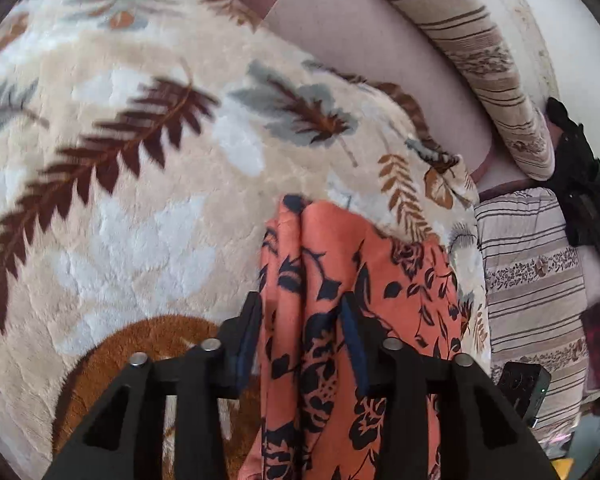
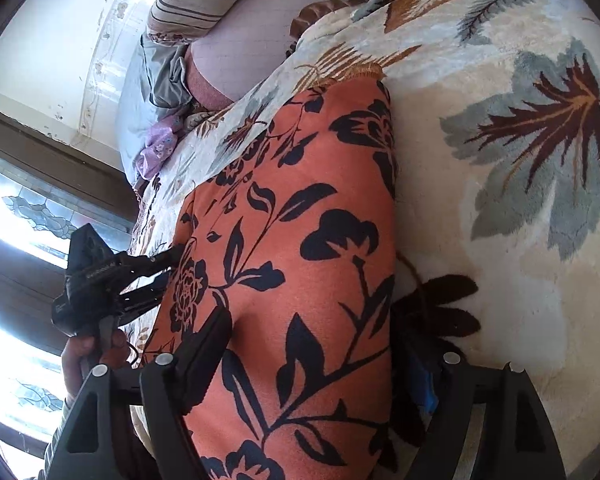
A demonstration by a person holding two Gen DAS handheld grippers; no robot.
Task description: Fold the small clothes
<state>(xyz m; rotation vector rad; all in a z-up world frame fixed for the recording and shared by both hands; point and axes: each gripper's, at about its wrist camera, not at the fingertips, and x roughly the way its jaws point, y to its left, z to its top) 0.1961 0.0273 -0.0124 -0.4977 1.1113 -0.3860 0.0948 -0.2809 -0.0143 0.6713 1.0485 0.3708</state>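
Note:
An orange cloth with black flower print (image 1: 340,280) lies on a cream leaf-patterned blanket (image 1: 140,200). In the left wrist view it is bunched between the fingers of my left gripper (image 1: 300,316), which is shut on its edge. In the right wrist view the same cloth (image 2: 300,240) runs wide and flat between the fingers of my right gripper (image 2: 312,352), which hold it; the right fingertip is hidden under the cloth. The left gripper also shows at the cloth's left edge in the right wrist view (image 2: 168,276).
Striped pillows (image 1: 480,72) and a pink sheet (image 1: 360,40) lie beyond the blanket. The right gripper's body (image 1: 580,168) shows at the right. A window (image 2: 20,220) and purple clothes (image 2: 160,148) are at the left of the bed.

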